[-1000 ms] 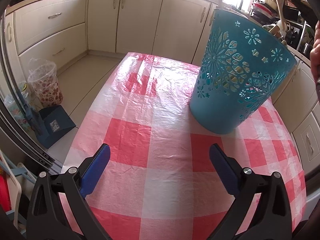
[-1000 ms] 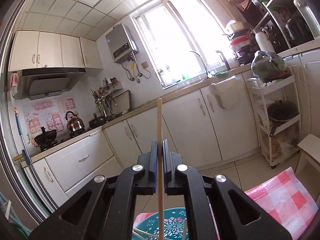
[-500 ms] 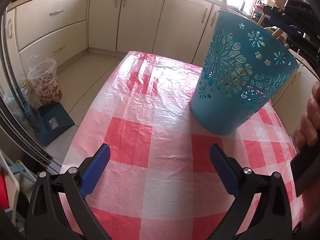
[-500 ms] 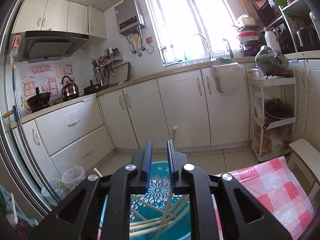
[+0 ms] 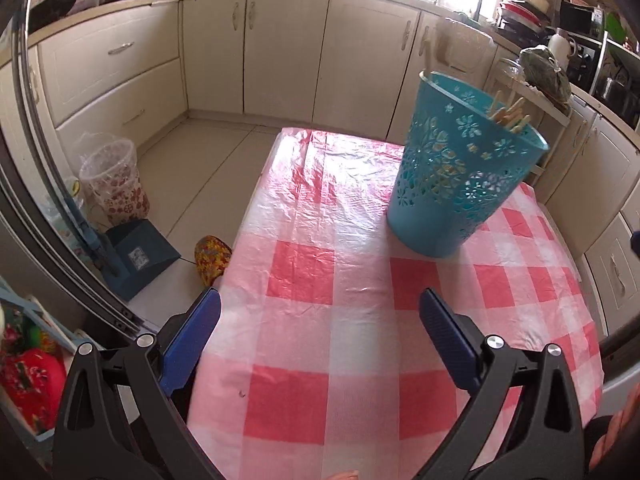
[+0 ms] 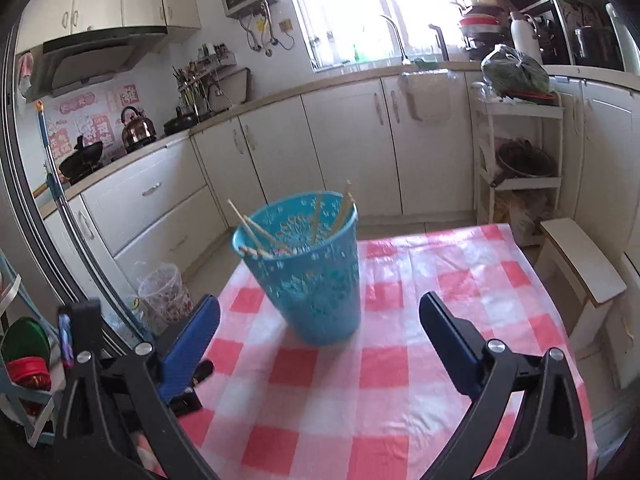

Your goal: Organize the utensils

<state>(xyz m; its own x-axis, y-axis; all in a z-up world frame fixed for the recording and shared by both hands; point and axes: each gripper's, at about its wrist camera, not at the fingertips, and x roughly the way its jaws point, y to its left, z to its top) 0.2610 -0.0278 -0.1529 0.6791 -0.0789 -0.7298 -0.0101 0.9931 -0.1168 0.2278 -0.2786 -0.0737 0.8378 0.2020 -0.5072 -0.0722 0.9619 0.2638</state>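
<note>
My right wrist view looks into the blue basket point(image 6: 312, 276) standing on the table point(image 6: 400, 380) with its checked cloth: wooden chopsticks point(image 6: 256, 236) lean inside against the rim. My left wrist view shows the basket point(image 5: 452, 180) from the side, only chopstick tips point(image 5: 510, 114) poking out, plus a floral bin point(image 5: 114, 184) on the floor. My right hand-held gripper point(image 6: 320, 340) has just been opening, jaws wide apart, nothing between them, angled down toward the basket. My left hand-held gripper point(image 5: 320, 332) hangs over the table's near end, jaws apart, empty
</note>
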